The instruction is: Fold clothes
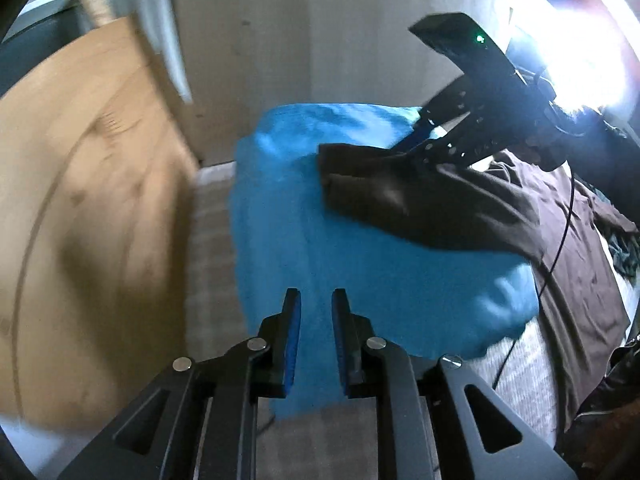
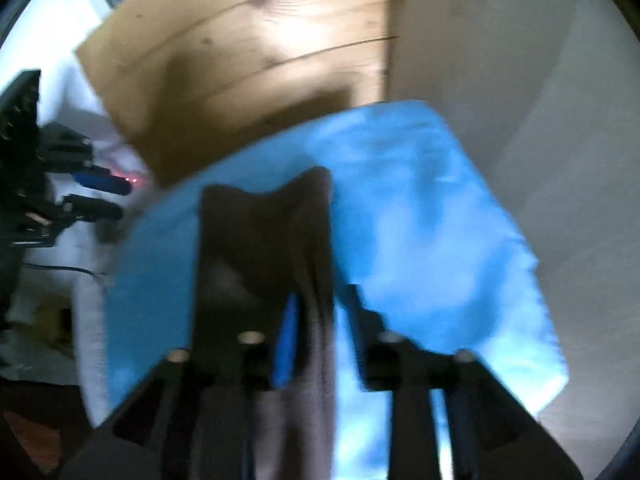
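**Dark garment lies across the blue cloth, both tools over it**

A bright blue piece of soft cloth (image 1: 320, 224) lies spread on a pale grey ribbed bed cover (image 1: 216, 240), beside a light brown wooden panel (image 1: 88, 200) and a white wall (image 1: 304, 40). A dark brown fabric garment (image 1: 432, 204) rests partly on top of the blue cloth, its folded end reaching toward the middle of the cloth, while the rest of it stretches away to the right over the bed cover.

The left tool (image 1: 316, 304) hovers over the near edge of the blue cloth. Its two black fingers with blue pads (image 1: 294, 332) stand a narrow gap apart, and nothing sits between them; only the cloth shows through the gap from below.

The right tool (image 1: 416, 136) comes in from the upper right in the left wrist view, with its tips at the far end of the dark garment. In its own wrist view, which is heavily blurred, a strip of the dark garment (image 2: 264, 240) runs between its fingers (image 2: 286, 340), which stand apart. Whether the pads actually press on the fabric cannot be told through the blur.

A thin black cable (image 1: 560, 240) trails across the dark garment on the right side.
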